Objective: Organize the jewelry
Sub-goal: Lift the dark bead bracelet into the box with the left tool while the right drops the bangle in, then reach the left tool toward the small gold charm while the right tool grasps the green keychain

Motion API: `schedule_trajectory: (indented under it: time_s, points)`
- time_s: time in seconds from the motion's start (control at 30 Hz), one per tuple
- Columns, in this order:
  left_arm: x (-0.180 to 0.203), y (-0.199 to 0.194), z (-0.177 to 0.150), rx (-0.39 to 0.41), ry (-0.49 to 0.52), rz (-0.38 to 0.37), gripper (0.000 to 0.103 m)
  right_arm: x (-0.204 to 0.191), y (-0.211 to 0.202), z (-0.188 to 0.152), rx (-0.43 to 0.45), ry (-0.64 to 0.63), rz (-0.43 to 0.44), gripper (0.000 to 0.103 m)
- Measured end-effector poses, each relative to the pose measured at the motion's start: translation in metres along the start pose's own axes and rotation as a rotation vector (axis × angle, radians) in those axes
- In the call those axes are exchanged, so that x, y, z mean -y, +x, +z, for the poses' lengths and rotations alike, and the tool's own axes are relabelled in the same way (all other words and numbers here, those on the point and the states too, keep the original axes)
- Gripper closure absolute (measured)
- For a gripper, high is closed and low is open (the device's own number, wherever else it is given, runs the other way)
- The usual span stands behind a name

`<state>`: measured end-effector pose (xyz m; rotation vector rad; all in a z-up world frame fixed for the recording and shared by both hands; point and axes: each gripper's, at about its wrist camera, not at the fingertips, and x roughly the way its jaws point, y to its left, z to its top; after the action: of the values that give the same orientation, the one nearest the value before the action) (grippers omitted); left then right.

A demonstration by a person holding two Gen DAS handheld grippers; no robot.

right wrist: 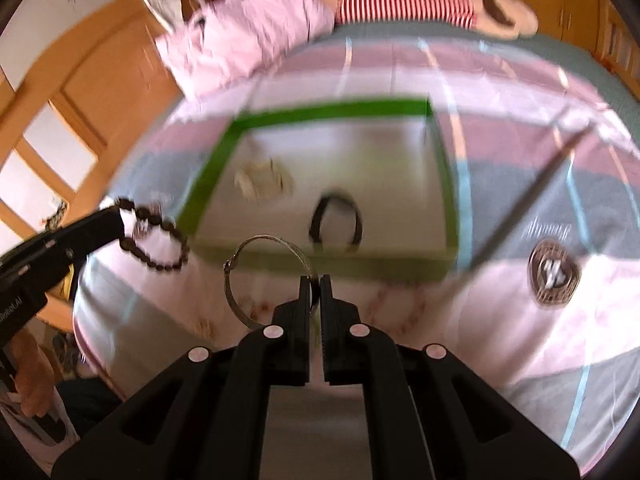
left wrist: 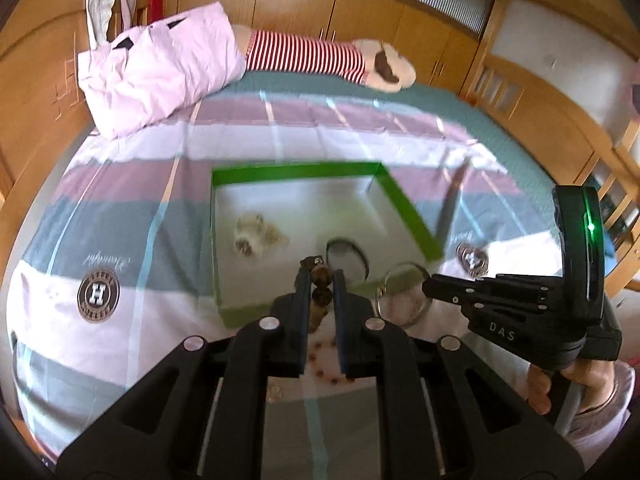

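Note:
A green box (left wrist: 408, 208) (right wrist: 320, 110) lies open on the bed. Inside it are a pale cream jewelry piece (left wrist: 256, 234) (right wrist: 262, 180) and a dark bangle (left wrist: 347, 258) (right wrist: 335, 222). My left gripper (left wrist: 320, 274) is shut on a brown bead bracelet (left wrist: 322, 296), held just above the box's near edge; the bracelet also shows in the right wrist view (right wrist: 158, 240). My right gripper (right wrist: 315, 280) is shut on a thin silver bangle (right wrist: 260, 280) near the box's front wall; the bangle also shows in the left wrist view (left wrist: 402, 296).
The striped pink, grey and green bedsheet (left wrist: 132, 184) covers the bed. A pink pillow (left wrist: 160, 68) and a striped plush toy (left wrist: 320, 56) lie at the far end. Small red beads (left wrist: 324, 360) lie on the sheet under my left gripper. Wooden cabinets surround the bed.

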<state>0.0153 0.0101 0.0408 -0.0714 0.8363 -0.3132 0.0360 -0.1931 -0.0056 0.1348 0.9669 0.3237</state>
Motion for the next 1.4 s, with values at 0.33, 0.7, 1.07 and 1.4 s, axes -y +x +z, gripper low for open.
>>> schedule_trajectory:
  time_s: [0.33,0.7,1.07,1.4]
  points:
    - [-0.022,0.062,0.032,-0.044,-0.049,0.053,0.092,0.02,0.054,0.039,0.017,0.021,-0.106,0.099]
    - [-0.026,0.07,0.017,-0.098,-0.022,0.103,0.061,0.026,0.021,0.019,-0.013,0.021,-0.029,0.05]
    - [-0.019,0.087,-0.055,-0.381,-0.015,0.102,0.063,0.059,0.067,-0.033,-0.285,0.095,-0.186,0.067]
    - [-0.019,0.122,-0.076,-0.502,-0.037,0.099,0.064,0.038,0.098,-0.044,-0.345,0.014,-0.248,0.081]
